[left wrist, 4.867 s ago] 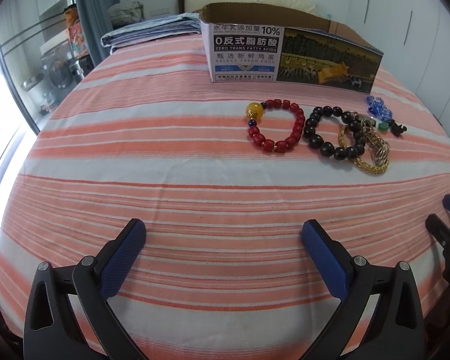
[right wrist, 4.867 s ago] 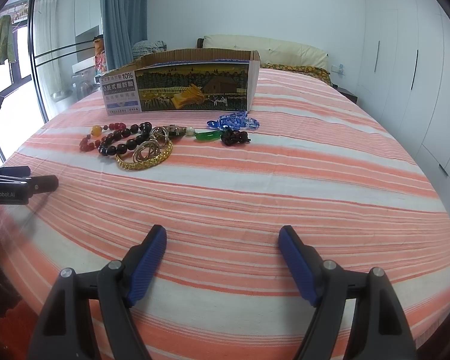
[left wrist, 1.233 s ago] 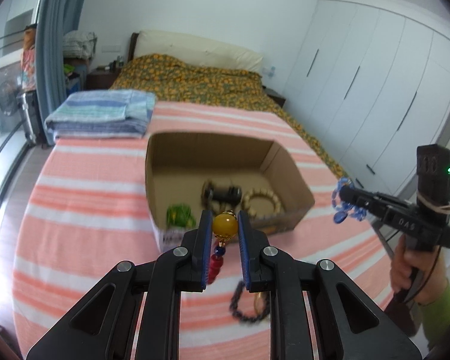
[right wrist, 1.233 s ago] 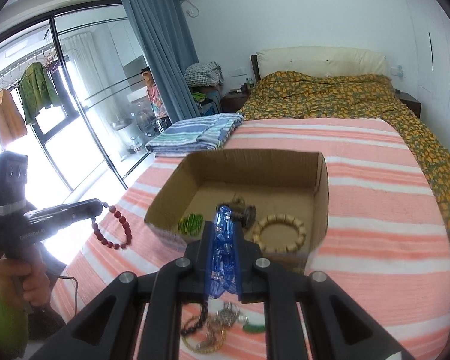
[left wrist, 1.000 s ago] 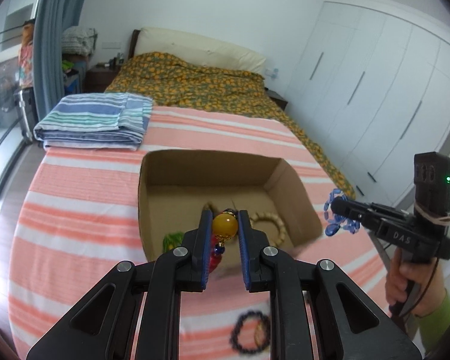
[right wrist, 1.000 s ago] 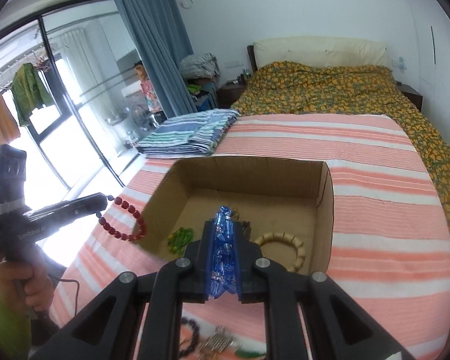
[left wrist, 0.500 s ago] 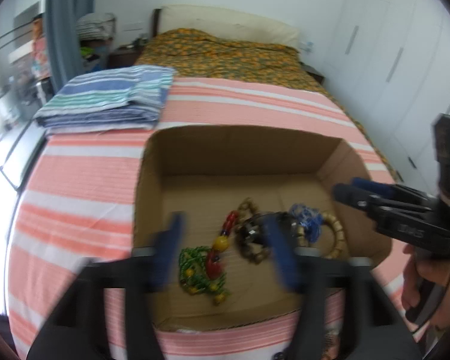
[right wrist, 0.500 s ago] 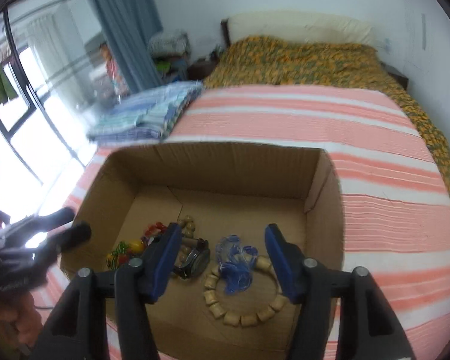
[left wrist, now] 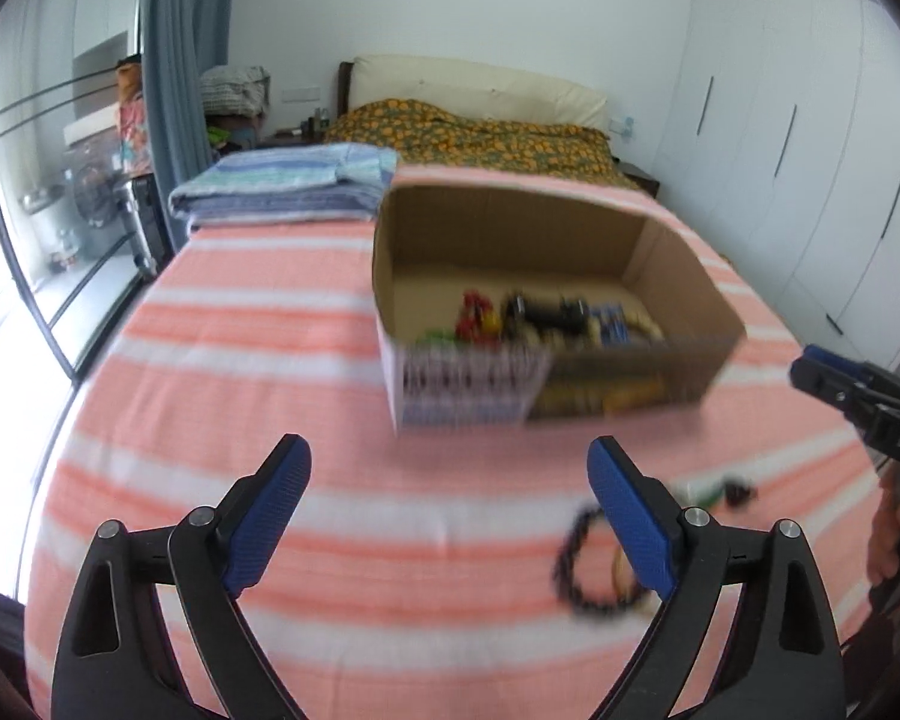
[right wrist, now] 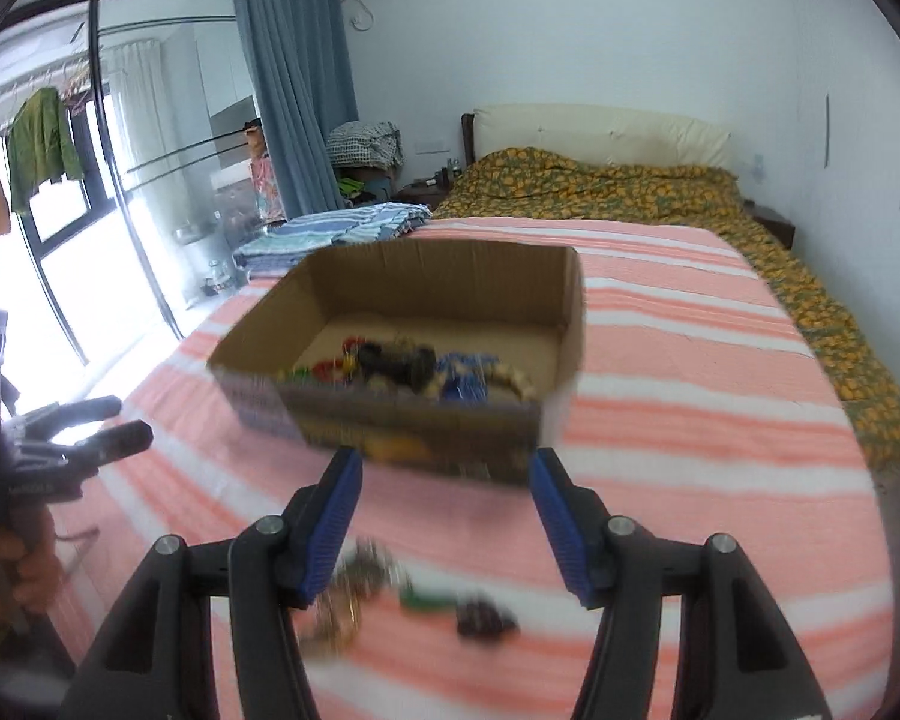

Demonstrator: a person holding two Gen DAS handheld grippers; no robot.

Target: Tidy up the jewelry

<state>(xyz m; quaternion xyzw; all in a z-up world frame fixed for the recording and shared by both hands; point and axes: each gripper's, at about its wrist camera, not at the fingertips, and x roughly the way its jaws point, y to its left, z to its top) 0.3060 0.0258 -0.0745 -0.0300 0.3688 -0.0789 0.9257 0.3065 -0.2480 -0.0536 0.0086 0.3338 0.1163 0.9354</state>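
Observation:
The open cardboard box stands on the striped bed. Inside lie a red bead bracelet, a dark piece, a blue crystal bracelet and a beige bead bracelet. My left gripper hovers in front of the box, its jaws opening wide with nothing between them. My right gripper is also open and empty, just before the box's near wall. On the bedspread lie a black bead bracelet, gold chains, a green piece and a dark charm.
A folded striped blanket lies behind the box at the left. An orange-patterned quilt covers the head of the bed. White wardrobes line the right wall. Glass doors and a blue curtain stand at the left. A hand holds the other gripper.
Both grippers let go over the box: the red bracelet and the blue bracelet now lie inside. Both have pulled back and lower, to in front of the box, with jaws apart.

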